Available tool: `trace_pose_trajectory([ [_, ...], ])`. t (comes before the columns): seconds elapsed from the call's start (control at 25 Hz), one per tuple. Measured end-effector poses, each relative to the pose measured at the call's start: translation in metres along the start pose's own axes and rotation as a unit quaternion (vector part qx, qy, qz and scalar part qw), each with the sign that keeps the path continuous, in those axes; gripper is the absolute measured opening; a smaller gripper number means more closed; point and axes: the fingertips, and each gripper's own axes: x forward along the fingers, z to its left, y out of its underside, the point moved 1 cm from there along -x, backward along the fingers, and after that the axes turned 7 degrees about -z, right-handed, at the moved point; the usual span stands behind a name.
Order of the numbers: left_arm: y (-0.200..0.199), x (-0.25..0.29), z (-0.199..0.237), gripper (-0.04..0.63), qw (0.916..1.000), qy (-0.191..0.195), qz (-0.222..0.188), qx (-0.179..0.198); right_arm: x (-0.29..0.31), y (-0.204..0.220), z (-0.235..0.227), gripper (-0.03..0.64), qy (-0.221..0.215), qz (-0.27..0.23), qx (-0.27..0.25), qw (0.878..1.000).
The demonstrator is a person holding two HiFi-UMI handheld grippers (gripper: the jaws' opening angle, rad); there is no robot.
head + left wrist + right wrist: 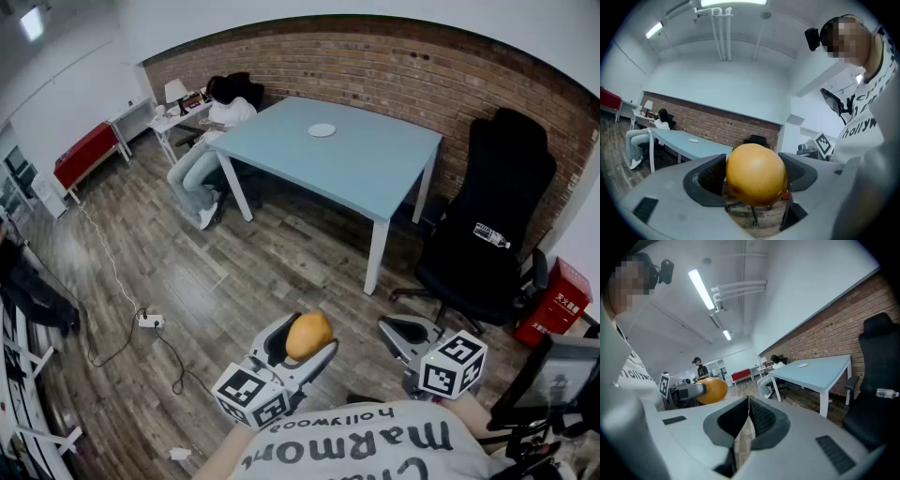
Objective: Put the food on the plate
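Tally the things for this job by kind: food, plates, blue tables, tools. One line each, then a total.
Food: 1, the orange fruit, gripped by the left tool
Plates: 1, the white plate
Blue tables: 1, the blue table under that plate
Tools: 2, the left tool and the right tool
Total: 5

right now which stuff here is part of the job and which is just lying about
Job: orange, held in the left gripper; plate on the table.
Lying about: chair, bottle on it, red box, power strip.
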Motion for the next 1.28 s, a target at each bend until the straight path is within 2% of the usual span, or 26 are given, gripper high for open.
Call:
trace_pose_trajectory([
  [0.64,0.000,-0.029,0.012,0.347,1.0000,0.006,-0.004,-0.002,0.016,0.015,0.025,0.011,-0.001,-0.015,-0.002,1.000],
  [0.76,0.003,-0.030,0.017,0.347,0.9999,0.005,-0.002,0.015,0.012,0.022,0.014,0.011,0.025,-0.016,-0.014,0.999],
  [0.88,0.002,-0.029,0.023,0.347,0.9999,0.002,0.000,0.017,0.010,0.017,0.003,0.011,0.046,-0.026,0.002,0.999],
  [1.08,0.003,-0.024,0.038,0.347,0.9999,0.001,-0.009,0.013,0.024,0.018,-0.011,0.011,0.046,-0.022,0.015,0.999],
  [1.2,0.002,-0.008,0.052,0.347,0.9998,-0.001,-0.015,-0.008,0.034,0.016,-0.034,0.011,0.050,-0.020,0.022,0.998],
  [1.28,0.002,0.006,0.062,0.347,0.9999,-0.002,-0.010,-0.006,0.046,0.008,-0.052,0.011,0.050,-0.021,0.025,0.998],
])
